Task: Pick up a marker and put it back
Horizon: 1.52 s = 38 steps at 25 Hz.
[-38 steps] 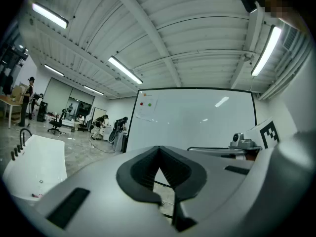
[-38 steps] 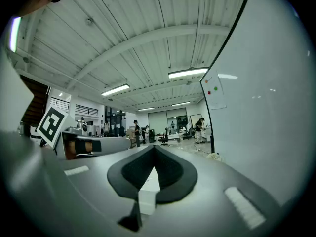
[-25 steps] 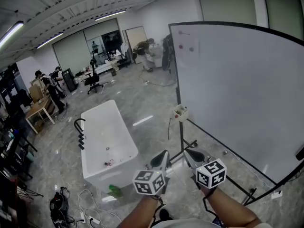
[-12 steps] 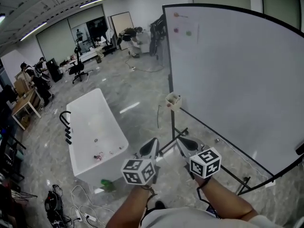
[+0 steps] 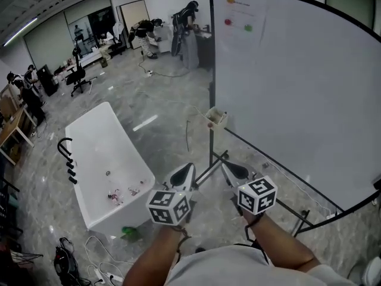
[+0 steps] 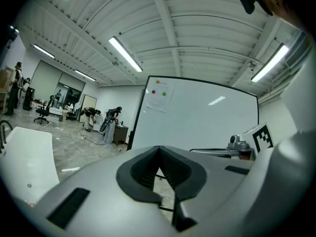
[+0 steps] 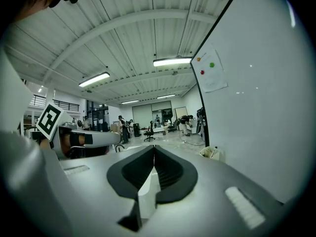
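A small white marker holder (image 5: 215, 118) with markers in it hangs on the left frame of the large whiteboard (image 5: 297, 88). It also shows as the holder (image 7: 210, 152) in the right gripper view, far ahead and to the right. No single marker can be made out. My left gripper (image 5: 187, 168) and right gripper (image 5: 225, 166) are held side by side over the floor, well short of the holder. The jaws of the left gripper (image 6: 159, 150) meet with nothing between them. So do the jaws of the right gripper (image 7: 154, 148).
A white bathtub (image 5: 101, 159) stands on the floor to the left, with a black tap (image 5: 66, 159) on its side. The whiteboard's stand legs (image 5: 208, 171) cross the floor under the grippers. Cables (image 5: 101, 261) lie at lower left. People work at desks far behind.
The view has swung and drawn nearer to the whiteboard; the bathtub has slid left and the holder sits more central. Both grippers keep their places in view, shut.
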{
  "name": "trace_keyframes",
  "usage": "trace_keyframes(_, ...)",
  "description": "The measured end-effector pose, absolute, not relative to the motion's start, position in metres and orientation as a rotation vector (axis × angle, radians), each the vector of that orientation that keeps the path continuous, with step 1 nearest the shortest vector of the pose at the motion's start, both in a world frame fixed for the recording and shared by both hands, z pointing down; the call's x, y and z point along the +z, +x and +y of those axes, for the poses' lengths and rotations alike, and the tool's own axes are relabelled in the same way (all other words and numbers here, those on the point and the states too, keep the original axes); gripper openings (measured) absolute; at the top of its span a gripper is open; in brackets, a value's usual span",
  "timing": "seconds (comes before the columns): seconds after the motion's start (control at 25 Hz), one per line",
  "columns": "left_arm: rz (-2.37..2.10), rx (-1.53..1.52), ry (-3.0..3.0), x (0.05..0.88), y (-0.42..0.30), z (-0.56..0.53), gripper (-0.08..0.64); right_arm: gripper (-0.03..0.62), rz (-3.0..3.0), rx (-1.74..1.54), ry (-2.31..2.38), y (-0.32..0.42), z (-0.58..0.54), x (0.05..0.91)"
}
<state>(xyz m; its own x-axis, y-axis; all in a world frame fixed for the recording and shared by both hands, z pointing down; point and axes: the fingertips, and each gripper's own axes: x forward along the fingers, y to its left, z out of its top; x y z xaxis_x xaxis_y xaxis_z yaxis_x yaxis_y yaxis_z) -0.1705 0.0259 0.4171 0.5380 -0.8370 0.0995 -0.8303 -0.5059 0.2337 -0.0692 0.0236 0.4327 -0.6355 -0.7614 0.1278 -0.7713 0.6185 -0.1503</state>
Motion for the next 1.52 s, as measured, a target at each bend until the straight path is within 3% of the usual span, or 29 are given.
trace_keyframes(0.44, -1.337, 0.008, 2.513, 0.448, -0.174, -0.085, 0.002, 0.016, -2.699, 0.358, 1.400, -0.058, -0.091, 0.467)
trace_keyframes(1.04, -1.383, 0.068, 2.433, 0.490, -0.111, -0.310, 0.002, 0.055, -2.612, 0.510, 1.349, 0.022, -0.349, 0.553)
trace_keyframes(1.52, -1.356, 0.172, 2.363, 0.538, -0.084, -0.375, 0.002, 0.078, -2.532, 0.707, 1.281, 0.032, -0.433, 0.635)
